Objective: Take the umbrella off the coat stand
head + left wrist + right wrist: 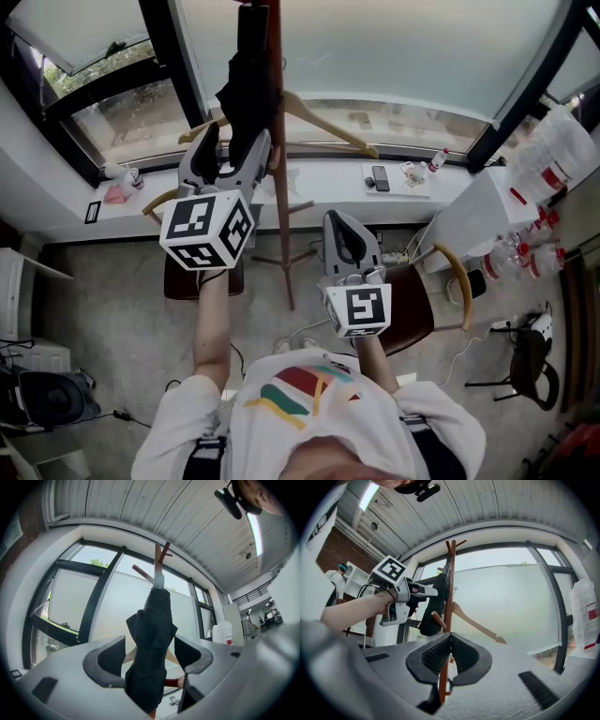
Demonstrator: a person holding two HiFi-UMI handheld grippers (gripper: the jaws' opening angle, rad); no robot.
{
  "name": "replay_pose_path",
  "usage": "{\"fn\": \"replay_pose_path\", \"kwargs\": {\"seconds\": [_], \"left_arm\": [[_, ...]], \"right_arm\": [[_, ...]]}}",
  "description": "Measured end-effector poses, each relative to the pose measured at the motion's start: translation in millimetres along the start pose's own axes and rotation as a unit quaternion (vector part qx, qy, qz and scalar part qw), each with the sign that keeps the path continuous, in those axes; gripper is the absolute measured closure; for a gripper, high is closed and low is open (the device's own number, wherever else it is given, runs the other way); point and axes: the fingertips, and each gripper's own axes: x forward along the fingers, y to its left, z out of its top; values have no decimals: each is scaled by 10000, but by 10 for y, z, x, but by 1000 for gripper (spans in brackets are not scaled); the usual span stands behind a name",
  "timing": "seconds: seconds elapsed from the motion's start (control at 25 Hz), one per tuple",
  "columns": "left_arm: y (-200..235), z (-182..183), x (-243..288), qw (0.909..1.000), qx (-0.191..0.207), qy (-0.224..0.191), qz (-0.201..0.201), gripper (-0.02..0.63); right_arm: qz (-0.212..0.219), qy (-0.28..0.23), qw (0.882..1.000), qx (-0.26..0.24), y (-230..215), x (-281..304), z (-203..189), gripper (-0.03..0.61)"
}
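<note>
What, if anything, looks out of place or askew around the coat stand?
Nothing looks spilled or broken. The umbrella hangs from the stand, its fabric loose rather than strapped, inside the open left claw. Loose cables trail on the floor by the stand's foot.

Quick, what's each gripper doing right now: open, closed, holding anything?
Left gripper: open, jaws either side of the hanging black umbrella, not clamping it.
Right gripper: shut, holding nothing.
</note>
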Motion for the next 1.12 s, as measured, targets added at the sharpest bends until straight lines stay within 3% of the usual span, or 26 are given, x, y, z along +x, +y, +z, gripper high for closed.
{"fn": "replay_pose_path", "kwargs": {"seconds": [0.6, 1.12], "left_arm": [[-91, -216, 282, 9975, 129, 623, -318, 318], [-54, -335, 407, 9944, 501, 914, -154, 319]], "right_arm": [[-103, 122, 9998, 68, -67, -14, -98, 578], [-136, 259, 9995, 103, -77, -9, -196, 578]]}}
